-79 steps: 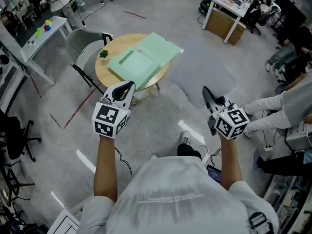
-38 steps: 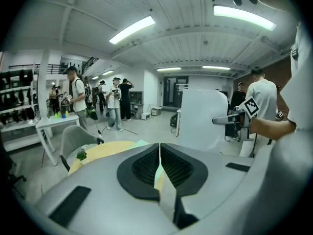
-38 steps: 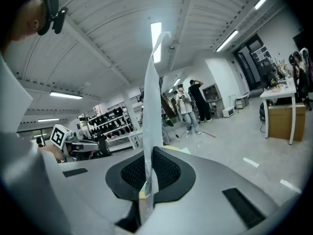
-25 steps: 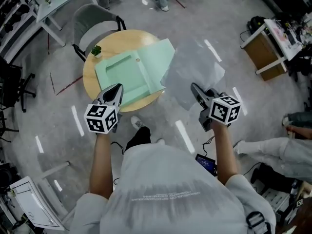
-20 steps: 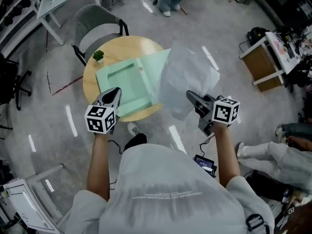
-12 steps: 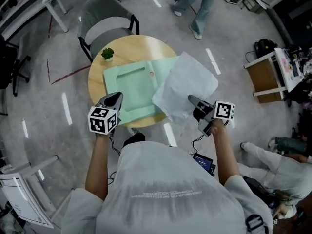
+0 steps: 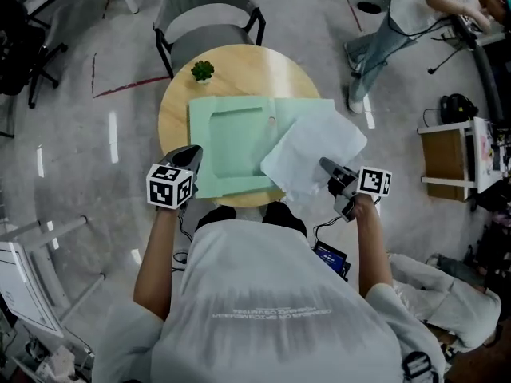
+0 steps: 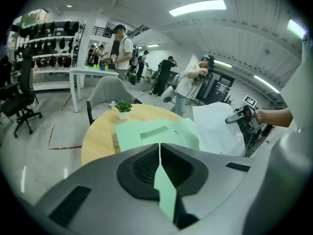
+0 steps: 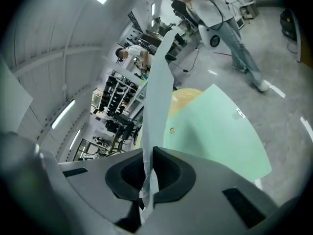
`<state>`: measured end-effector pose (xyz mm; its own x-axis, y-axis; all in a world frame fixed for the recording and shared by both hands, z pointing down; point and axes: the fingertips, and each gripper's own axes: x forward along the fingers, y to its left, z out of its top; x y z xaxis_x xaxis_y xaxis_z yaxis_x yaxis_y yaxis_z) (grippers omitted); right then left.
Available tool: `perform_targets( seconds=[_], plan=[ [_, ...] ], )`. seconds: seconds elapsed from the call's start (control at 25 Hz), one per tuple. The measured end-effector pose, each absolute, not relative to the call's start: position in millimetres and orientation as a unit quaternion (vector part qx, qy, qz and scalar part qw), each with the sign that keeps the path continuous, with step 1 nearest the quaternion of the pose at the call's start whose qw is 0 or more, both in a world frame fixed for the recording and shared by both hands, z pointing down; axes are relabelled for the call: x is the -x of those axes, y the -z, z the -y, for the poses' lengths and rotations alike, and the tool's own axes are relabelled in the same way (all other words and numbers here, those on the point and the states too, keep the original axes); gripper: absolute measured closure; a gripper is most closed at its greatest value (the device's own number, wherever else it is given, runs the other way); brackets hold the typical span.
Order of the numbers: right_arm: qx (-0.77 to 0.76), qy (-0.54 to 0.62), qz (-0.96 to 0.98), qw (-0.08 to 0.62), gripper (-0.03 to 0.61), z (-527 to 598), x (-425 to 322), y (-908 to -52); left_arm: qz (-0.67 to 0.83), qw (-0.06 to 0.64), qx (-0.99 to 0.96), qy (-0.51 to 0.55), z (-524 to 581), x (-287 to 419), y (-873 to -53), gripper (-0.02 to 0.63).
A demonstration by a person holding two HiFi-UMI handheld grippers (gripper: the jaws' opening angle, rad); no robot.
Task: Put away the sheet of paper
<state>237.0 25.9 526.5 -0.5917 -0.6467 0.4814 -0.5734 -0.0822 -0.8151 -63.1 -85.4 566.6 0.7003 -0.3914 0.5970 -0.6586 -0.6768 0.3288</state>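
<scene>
A white sheet of paper [image 7: 315,150] hangs from my right gripper [image 7: 326,164], which is shut on its near corner; the sheet lies over the right flap of an open pale green folder [image 7: 231,146] on the round wooden table [image 7: 239,66]. In the right gripper view the paper [image 9: 159,77] runs edge-on up from the shut jaws [image 9: 148,153], with the folder [image 9: 215,131] beyond. My left gripper [image 7: 190,152] is shut at the folder's near left edge. In the left gripper view only a green sliver shows between its jaws [image 8: 160,148]; the folder [image 8: 156,131] and paper [image 8: 217,129] lie ahead.
A small potted plant [image 7: 203,71] stands at the table's far side, with a grey chair [image 7: 209,14] behind it. A person [image 7: 391,22] stands at the upper right, a wooden side table [image 7: 447,162] at the right. A dark device [image 7: 329,255] lies on the floor.
Both grippers have come down and forward to the table. The paper has swung from beside the table to over the folder's right flap. Both grippers stayed shut.
</scene>
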Motion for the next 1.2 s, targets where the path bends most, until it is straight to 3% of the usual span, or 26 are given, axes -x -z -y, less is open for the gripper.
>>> perform_targets(
  seconds=[0.2,0.32,0.44,0.48,0.56,0.72,0.84,0.96,1.12,1.2],
  plan=[
    [0.431,0.582,-0.689,-0.033,0.549,-2.0,-263.7,-539.0,0.357,0.292,-0.856,-0.234,95.4,64.9,-568.8,0.588],
    [0.371,0.602,-0.707,0.003,0.549,10.3,-254.8,-533.0,0.380,0.299,-0.845,-0.229,93.7,65.1,-567.5,0.586],
    [0.368,0.606,-0.704,-0.044,0.549,10.3,-272.3,-552.7,0.403,0.301,-0.831,-0.236,97.4,66.7,-572.5,0.584],
    [0.362,0.610,-0.703,-0.052,0.549,8.9,-274.1,-557.3,0.413,0.303,-0.825,-0.239,97.5,67.9,-576.2,0.568],
    [0.339,0.619,-0.706,-0.052,0.549,6.9,-270.6,-562.4,0.428,0.311,-0.812,-0.245,93.8,72.3,-586.6,0.461],
    [0.270,0.639,-0.720,-0.011,0.549,10.3,-248.0,-560.6,0.437,0.329,-0.796,-0.260,80.8,81.1,-609.3,0.413],
    [0.290,0.656,-0.695,-0.051,0.549,2.3,-262.3,-581.9,0.437,0.335,-0.793,-0.260,73.8,83.4,-619.2,0.407],
    [0.249,0.664,-0.704,-0.045,0.549,-1.2,-250.0,-581.7,0.440,0.341,-0.788,-0.263,66.8,87.1,-627.5,0.407],
    [0.277,0.657,-0.689,-0.132,0.549,-14.2,-268.1,-610.0,0.437,0.351,-0.784,-0.268,57.6,89.4,-634.9,0.407],
    [0.258,0.665,-0.692,-0.108,0.549,-11.9,-258.7,-608.4,0.430,0.344,-0.786,-0.281,54.0,90.0,-640.2,0.407]
  ],
)
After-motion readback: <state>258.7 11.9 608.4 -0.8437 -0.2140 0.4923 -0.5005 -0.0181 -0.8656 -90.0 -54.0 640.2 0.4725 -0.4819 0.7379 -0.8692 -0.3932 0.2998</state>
